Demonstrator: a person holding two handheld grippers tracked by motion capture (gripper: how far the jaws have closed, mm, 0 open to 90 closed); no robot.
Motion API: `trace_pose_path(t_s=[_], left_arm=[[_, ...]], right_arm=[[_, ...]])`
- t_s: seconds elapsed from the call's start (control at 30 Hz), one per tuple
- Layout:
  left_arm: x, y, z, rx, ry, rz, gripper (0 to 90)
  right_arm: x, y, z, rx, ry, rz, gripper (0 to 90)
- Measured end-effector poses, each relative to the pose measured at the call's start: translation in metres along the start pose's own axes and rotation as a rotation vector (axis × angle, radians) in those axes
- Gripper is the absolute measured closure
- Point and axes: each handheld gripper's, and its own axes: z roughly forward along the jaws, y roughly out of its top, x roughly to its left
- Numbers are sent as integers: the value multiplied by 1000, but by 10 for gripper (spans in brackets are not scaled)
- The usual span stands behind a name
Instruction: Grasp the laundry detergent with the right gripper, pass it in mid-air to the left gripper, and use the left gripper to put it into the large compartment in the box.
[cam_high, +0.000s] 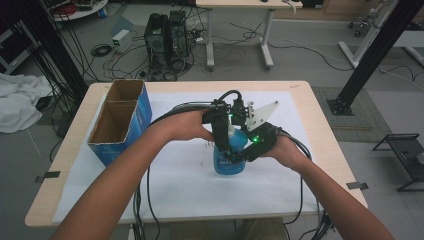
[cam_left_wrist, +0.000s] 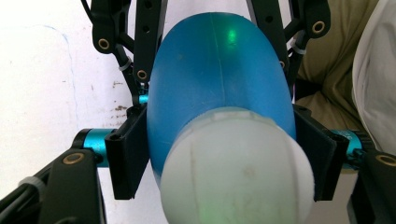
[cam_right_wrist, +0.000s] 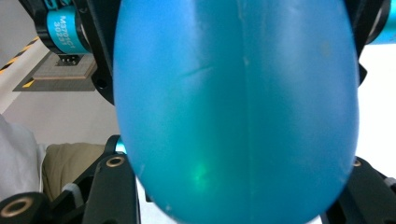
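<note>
Blue bottle (cam_high: 227, 160) upright mid worktop (cam_high: 300, 100) on white sheet, cardboard box (cam_high: 120, 120) well apart to the left. Right gripper (cam_high: 240, 155) clenched on the bottle body low down; left gripper (cam_high: 224, 145) from above, fingers (cam_left_wrist: 126, 154) flanking the shoulder below the white cap (cam_left_wrist: 233, 168), look touching but can't tell if pressing. Smooth rounded plastic, prob. light, slippery & a bit squashy; best held at flat sides/neck, not the cap dome.
</note>
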Motion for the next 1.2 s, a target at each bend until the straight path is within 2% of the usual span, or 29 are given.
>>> trace_pose_path(t_s=[0.03,0.1,0.3,0.37,0.57,0.7,0.93,1.03,1.1,1.17,1.2], left_arm=[[0,0,0,1,2,0,286],[0,0,0,1,0,-1,287],[-1,0,0,7,-1,1,323],[-1,0,0,11,0,8,361],[-2,0,1,11,-2,0,369],[-2,0,1,19,8,12,371],[-6,0,3,14,25,15,375],[-6,0,2,18,21,16,377],[-7,1,1,23,19,11,377],[-8,1,1,23,25,13,378],[-8,1,2,27,27,13,378]], right_arm=[[0,0,0,5,1,-2,442],[3,0,0,12,11,29,442],[2,0,1,16,9,24,442],[2,0,1,15,10,22,442],[2,-1,3,12,8,11,442],[1,-1,4,-2,2,-2,442],[2,-1,5,7,5,0,443],[2,-1,5,5,4,-6,443],[3,-1,5,6,16,5,443],[3,-1,5,3,7,-8,443],[4,0,6,-3,-10,3,442]])
